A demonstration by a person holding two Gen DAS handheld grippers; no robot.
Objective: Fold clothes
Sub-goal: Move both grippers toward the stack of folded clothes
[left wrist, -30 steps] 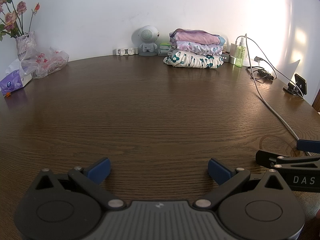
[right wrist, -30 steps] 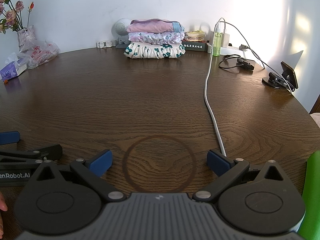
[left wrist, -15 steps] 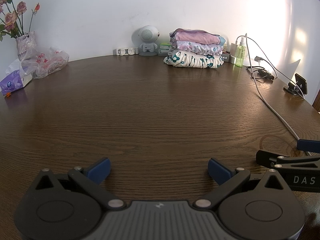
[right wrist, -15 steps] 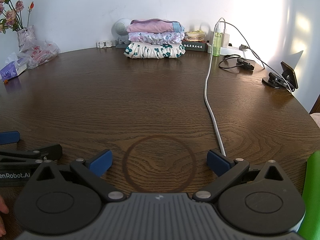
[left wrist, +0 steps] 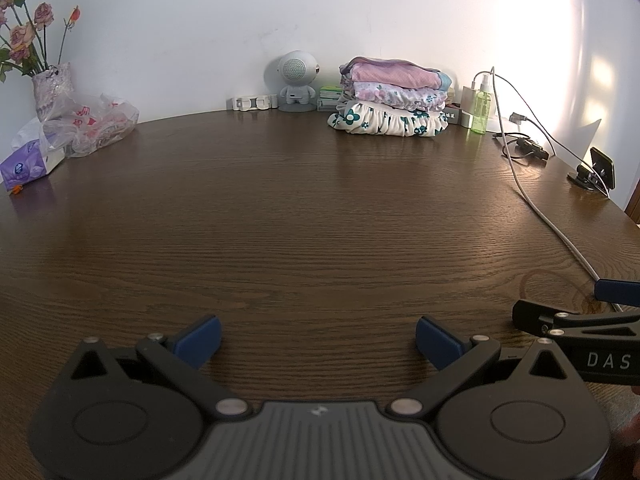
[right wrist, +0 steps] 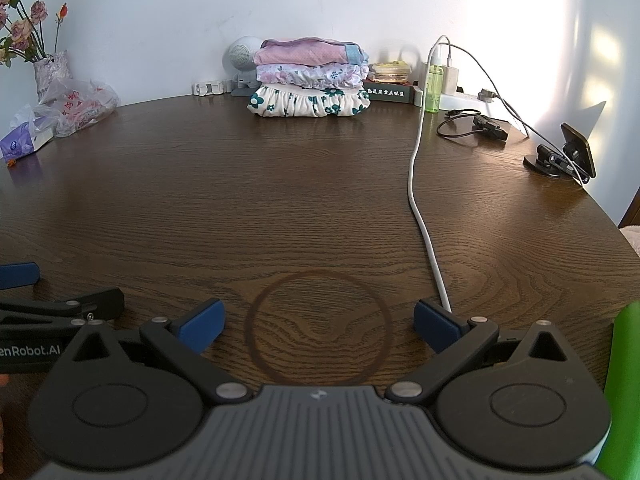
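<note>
Gleaming dark woodgrain table, folded clothes

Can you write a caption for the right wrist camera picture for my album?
Open right gripper over a brown table, folded clothes stacked by the far wall.

The left black plastic two-finger gripper has blue rubber pads, silver rivets and a ribbed grey centre plate. The right matching black gripper carries white "DAS" lettering on its side.
</note>
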